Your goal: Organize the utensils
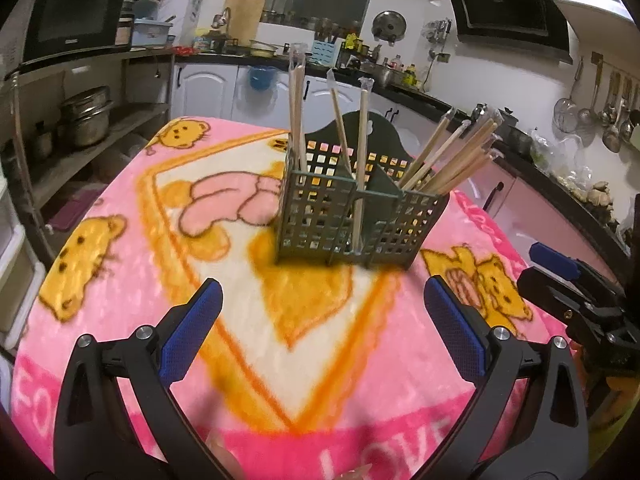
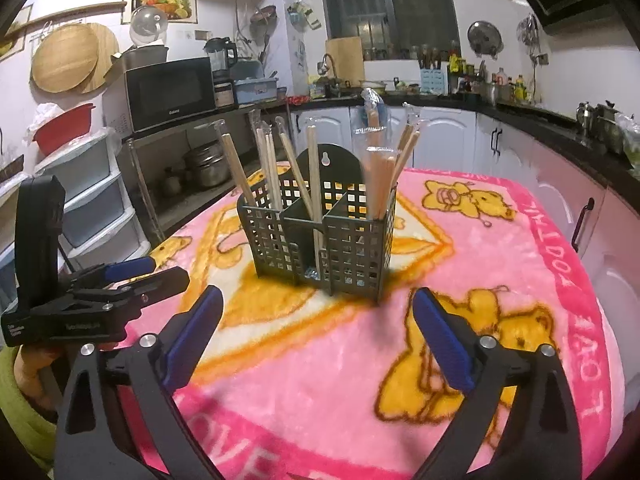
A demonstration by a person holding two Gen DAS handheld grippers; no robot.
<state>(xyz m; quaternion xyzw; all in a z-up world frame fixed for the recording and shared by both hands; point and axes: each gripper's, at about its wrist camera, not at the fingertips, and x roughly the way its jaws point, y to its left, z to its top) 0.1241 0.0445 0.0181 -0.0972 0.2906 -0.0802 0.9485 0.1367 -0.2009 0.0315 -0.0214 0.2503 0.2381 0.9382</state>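
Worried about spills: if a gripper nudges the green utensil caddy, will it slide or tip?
The caddy looks like light perforated plastic, so probably easy to shove. The fuzzy blanket may grab its base, favouring tipping. The tall leaning chopsticks likely add top-heaviness.

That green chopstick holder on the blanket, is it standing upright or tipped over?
Upright. The green holder sits flat on the pink blanket, and its wrapped chopsticks stick up out of the open top.

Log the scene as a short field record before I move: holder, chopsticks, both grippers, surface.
holder: green grid caddy, upright on the blanket, three compartments
chopsticks: wrapped pairs standing in all three compartments, most bunched in one end compartment
left gripper: open, empty, short of the caddy
right gripper: open, empty, short of the caddy
surface: pink bear blanket; no loose chopsticks in view on it
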